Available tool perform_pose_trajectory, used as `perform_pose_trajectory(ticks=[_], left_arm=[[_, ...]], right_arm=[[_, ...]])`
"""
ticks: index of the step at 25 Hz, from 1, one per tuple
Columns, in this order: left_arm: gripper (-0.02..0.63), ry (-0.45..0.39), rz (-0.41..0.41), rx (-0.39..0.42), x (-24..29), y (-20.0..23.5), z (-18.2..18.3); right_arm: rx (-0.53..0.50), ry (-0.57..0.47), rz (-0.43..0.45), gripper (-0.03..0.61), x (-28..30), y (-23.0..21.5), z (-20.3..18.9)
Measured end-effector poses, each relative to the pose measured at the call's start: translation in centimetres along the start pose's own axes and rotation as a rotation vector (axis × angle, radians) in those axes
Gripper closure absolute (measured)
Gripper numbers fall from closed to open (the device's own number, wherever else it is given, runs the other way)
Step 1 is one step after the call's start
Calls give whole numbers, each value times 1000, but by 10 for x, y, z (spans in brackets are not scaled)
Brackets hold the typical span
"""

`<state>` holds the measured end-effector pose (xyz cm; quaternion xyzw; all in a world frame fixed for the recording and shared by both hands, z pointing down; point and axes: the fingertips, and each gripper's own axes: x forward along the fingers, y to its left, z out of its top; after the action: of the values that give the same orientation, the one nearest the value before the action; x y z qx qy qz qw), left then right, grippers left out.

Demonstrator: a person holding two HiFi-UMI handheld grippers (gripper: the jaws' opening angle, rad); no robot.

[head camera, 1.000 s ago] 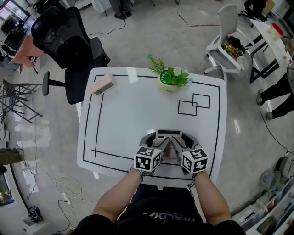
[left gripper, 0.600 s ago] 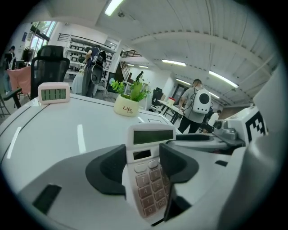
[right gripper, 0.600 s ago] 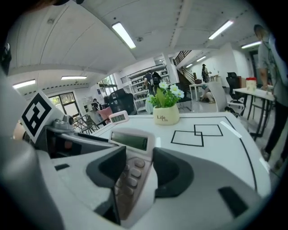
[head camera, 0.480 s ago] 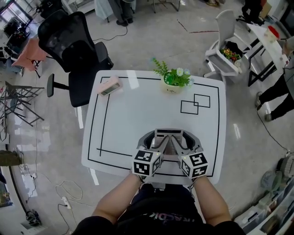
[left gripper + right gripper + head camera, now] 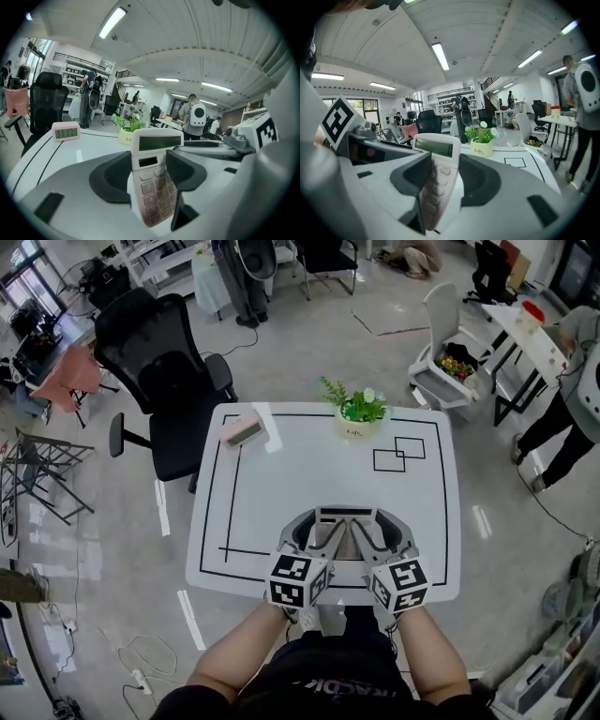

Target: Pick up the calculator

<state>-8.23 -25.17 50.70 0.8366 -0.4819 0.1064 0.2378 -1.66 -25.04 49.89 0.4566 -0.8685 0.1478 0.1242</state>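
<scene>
The calculator (image 5: 345,521), white with a grey display and pinkish keys, hangs above the front of the white table (image 5: 281,493). Both grippers hold it from the near side. My left gripper (image 5: 323,533) is shut on its left part and my right gripper (image 5: 373,533) on its right part. In the left gripper view the calculator (image 5: 152,178) stands upright and tilted between the dark pads (image 5: 110,176), with my left gripper (image 5: 147,173) shut on it. In the right gripper view the calculator (image 5: 438,173) shows edge-on, my right gripper (image 5: 440,176) shut on it.
A pink desk clock (image 5: 246,429) sits at the table's far left and a potted plant (image 5: 359,413) at the far middle. Two black outlined rectangles (image 5: 400,454) mark the far right. A black office chair (image 5: 164,371) stands left, a white chair (image 5: 445,362) and a person (image 5: 562,399) right.
Both grippers have risen together with the calculator between them, off the table's front area. The table now looks smaller and farther below.
</scene>
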Motion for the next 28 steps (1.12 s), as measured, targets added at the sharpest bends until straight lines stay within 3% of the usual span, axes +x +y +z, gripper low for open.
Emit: perform_pose_trajectory(ticks=[9,14,21,28], left_arm=[[382,-13,-128,78,-47,-33,1],[382,-17,-157,95,-64,-54,-2],[383,-46,-136,79,-84,-89,-13],[383,-60,-44,42,-114,-149,-49]], right_arm=[[9,-58,-131,393,-57,33,6],[6,-73,-161,394,-84,40,5],[-27,-77,-135,394,-125,44,0],[-49,-65,-38,396,-190,42,-26]])
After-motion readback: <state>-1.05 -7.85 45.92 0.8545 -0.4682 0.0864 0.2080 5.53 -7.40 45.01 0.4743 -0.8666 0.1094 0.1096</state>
